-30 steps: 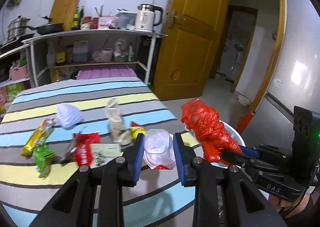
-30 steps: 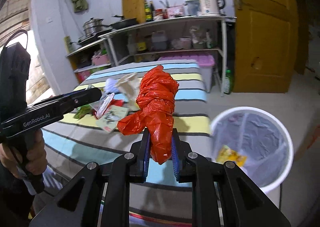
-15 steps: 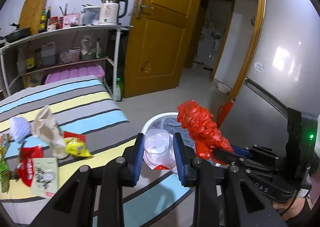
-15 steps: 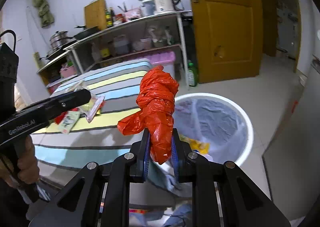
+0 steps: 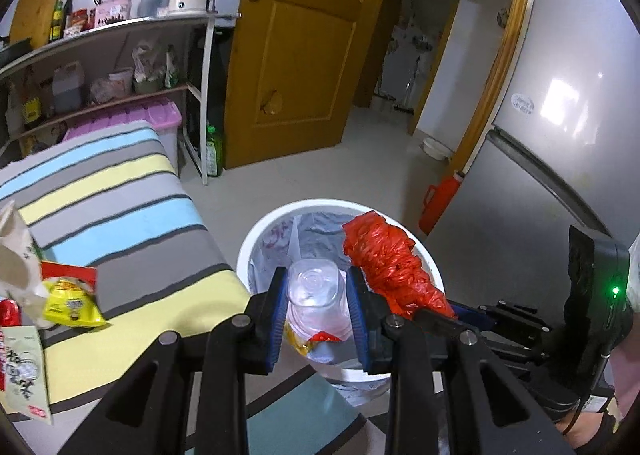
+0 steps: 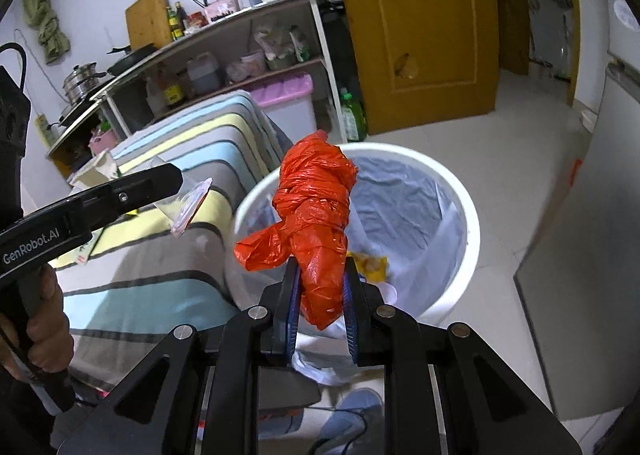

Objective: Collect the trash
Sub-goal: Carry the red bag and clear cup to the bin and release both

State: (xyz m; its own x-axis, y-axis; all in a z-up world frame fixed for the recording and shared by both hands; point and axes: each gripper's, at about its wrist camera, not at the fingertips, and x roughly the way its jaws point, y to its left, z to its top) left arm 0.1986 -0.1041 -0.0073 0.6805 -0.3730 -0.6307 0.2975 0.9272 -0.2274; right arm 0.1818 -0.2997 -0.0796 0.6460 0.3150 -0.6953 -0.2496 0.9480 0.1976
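Two grippers hang over the white bin [image 5: 256, 239], each with a piece of trash pinched between its blue pads. The left gripper [image 5: 317, 307] is clamped on a clear plastic cup [image 5: 312, 295] — the cup's base faces the camera and a bit of red and yellow label shows at its lower edge. The right gripper [image 6: 319, 297] is closed on a knotted red plastic bag [image 6: 316, 215], which stands up out of the jaws with one loose flap sticking out to the left. Both items are above the bin's opening, not yet inside it. The bin has a pale liner, and a yellow wrapper [image 6: 370, 265] lies at the bottom. It stands on the floor just beside the end of the striped table [image 5: 120, 215]. More trash lies on the table at the left edge of the left view — a yellow snack packet [image 5: 72, 303], a crumpled beige paper bag [image 5: 16, 251] and a printed paper packet [image 5: 22, 367].
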